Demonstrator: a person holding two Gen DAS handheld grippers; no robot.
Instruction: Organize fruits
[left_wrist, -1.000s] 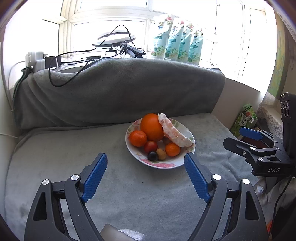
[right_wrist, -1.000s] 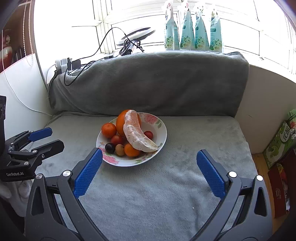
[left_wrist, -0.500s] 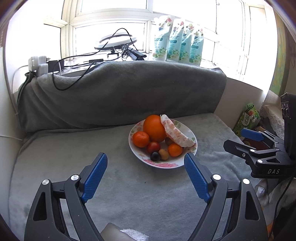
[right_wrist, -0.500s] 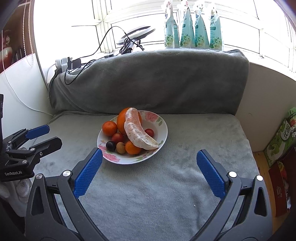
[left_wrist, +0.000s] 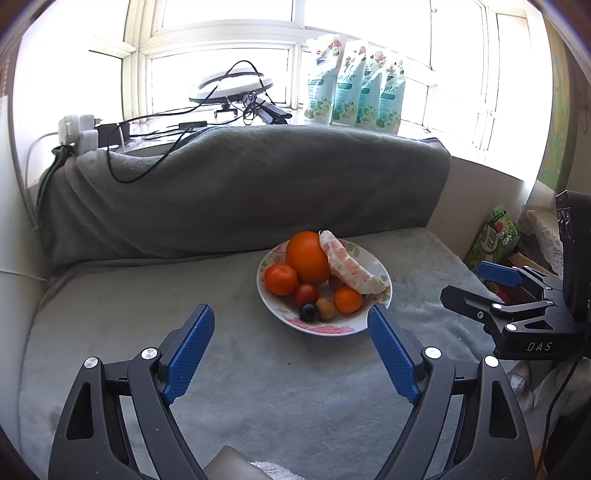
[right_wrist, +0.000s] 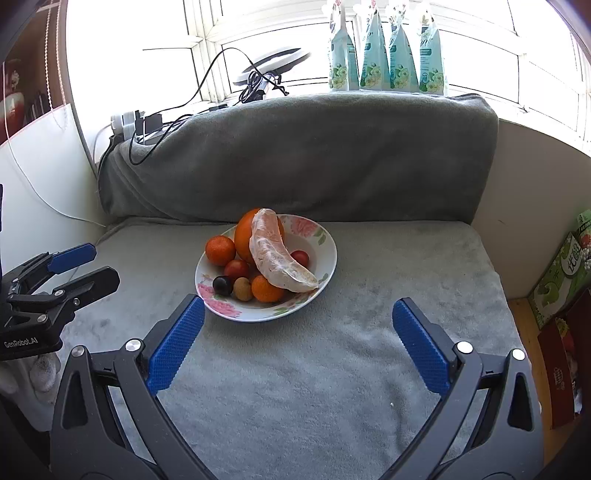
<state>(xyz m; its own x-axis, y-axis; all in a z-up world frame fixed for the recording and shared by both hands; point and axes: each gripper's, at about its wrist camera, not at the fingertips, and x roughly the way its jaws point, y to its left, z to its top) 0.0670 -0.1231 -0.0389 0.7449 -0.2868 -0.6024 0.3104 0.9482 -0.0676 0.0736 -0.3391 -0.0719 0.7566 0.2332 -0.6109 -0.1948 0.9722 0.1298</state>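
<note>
Flat surface draped in a grey fleece blanket (right_wrist: 332, 369), rising at the back over a padded ridge. Directly on the blanket, near the middle: one white floral-rimmed plate (right_wrist: 325, 266) (left_wrist: 332, 328), heaped with fruit. Blanket otherwise lightly wrinkled along the left edge. On the ledge behind the ridge: four pale-green refill pouches (right_wrist: 388, 55) standing upright in a row, plus black cables (left_wrist: 147, 155) trailing over the blanket's top fold.
</note>
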